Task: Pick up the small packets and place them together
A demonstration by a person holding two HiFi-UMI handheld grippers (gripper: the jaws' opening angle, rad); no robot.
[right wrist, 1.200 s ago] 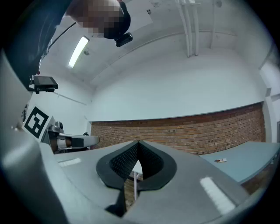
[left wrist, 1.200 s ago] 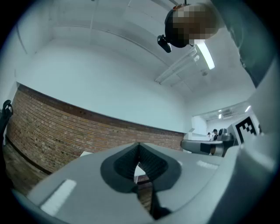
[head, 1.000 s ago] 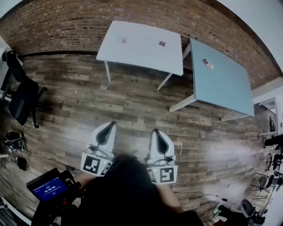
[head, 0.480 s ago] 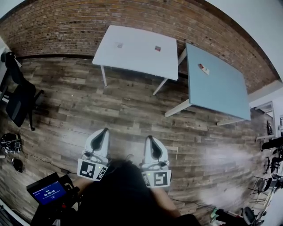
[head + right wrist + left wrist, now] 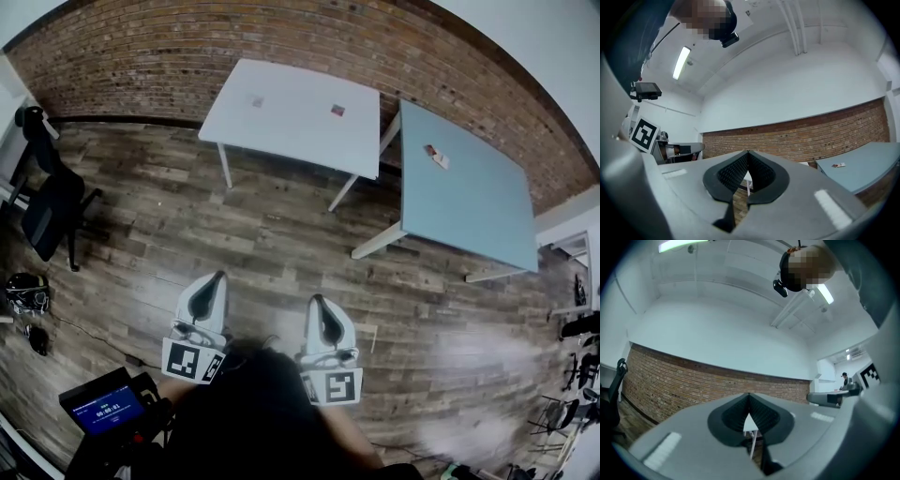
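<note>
A small pale packet (image 5: 257,101) and a small dark red packet (image 5: 337,110) lie apart on the white table (image 5: 281,131) far ahead. A red and white packet (image 5: 435,156) lies on the blue-grey table (image 5: 469,197) to the right, and the right gripper view shows this packet (image 5: 838,165) too. My left gripper (image 5: 217,277) and right gripper (image 5: 316,300) are held side by side over the wooden floor, well short of both tables. Both are shut with nothing between the jaws. Seen from its own camera, the left gripper (image 5: 749,395) points at the brick wall, as does the right gripper (image 5: 748,153).
A black office chair (image 5: 47,202) stands at the left by the brick wall (image 5: 169,56). Dark gear (image 5: 28,292) and a cable lie on the floor at the lower left. A device with a lit blue screen (image 5: 103,410) sits near my left arm. More equipment clutters the right edge (image 5: 577,328).
Both grippers have sunk a little in the head view and stay shut. The tables have shifted slightly in the picture as the head moved.
</note>
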